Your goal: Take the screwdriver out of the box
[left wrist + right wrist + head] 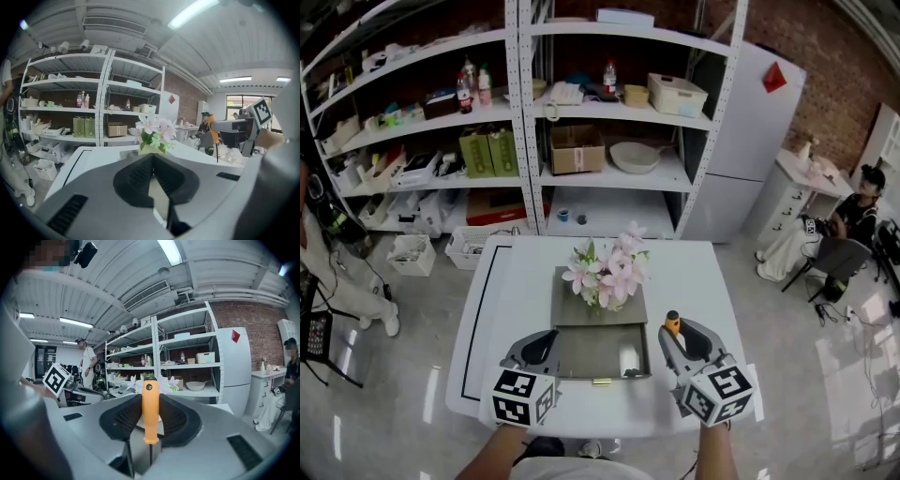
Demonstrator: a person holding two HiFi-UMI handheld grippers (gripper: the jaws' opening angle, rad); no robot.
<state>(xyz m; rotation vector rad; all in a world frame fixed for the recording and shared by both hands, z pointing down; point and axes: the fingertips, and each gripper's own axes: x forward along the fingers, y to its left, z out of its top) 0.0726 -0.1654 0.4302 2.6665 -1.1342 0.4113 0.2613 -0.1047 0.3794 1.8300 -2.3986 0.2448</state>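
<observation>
A grey box (pixel 577 307) stands mid-table with its drawer (pixel 592 354) pulled out toward me; the drawer looks bare inside. My right gripper (pixel 675 330) hangs just right of the drawer, shut on the screwdriver (pixel 672 323). The orange handle (pixel 150 411) stands upright between the pads, the dark shaft pointing down. From the left gripper view, the screwdriver (pixel 213 135) and the right gripper (pixel 234 127) show at the right, above the table. My left gripper (pixel 546 339) rests at the drawer's left side, its jaws (pixel 153 157) together with nothing in them.
Pink artificial flowers (pixel 609 267) sit on top of the box. The white table (pixel 694 272) has a black line near its left edge. Metal shelves (pixel 525 141) and a white fridge (pixel 764 141) stand behind. A seated person (pixel 853 220) is at the right, another person (pixel 337 272) at the left.
</observation>
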